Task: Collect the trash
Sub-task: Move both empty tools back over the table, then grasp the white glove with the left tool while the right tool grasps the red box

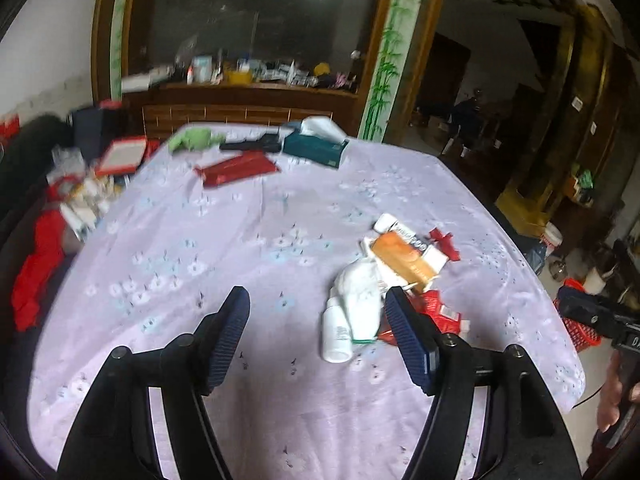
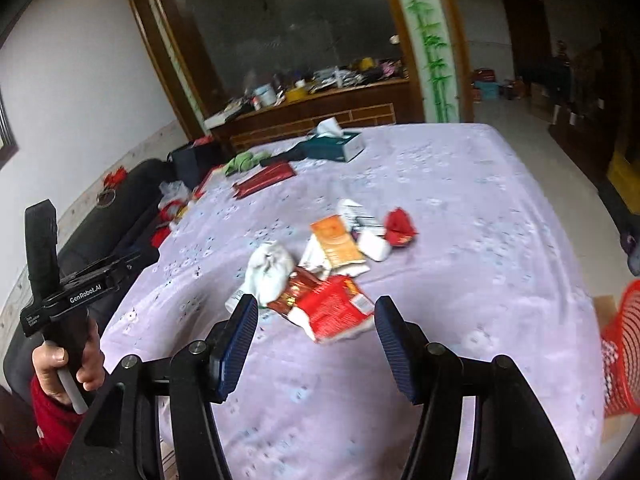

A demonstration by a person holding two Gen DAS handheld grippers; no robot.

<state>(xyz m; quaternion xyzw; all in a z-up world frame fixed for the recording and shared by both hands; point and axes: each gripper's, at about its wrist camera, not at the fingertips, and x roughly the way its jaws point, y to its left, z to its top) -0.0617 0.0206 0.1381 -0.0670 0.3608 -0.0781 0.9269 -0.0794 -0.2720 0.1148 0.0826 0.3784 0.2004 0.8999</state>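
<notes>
Lilac floral cloth [image 2: 460,208] covers the table, and the trash sits mid-table in one heap: perhaps seven pieces, though blur makes the count unsure. It includes one orange packet [image 2: 336,240], one white bottle [image 1: 337,334] and one red wrapper [image 2: 334,308]. Both the left gripper [image 1: 318,300] and right gripper [image 2: 316,308] hover empty, tongs apart. One tissue box [image 1: 316,148] stands far back. One red basket [image 2: 624,344] sits off the table's right edge.

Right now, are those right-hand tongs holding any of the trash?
No, the right tongs stand wide open above the tablecloth, with the red wrapper lying loose beyond their tips.
</notes>
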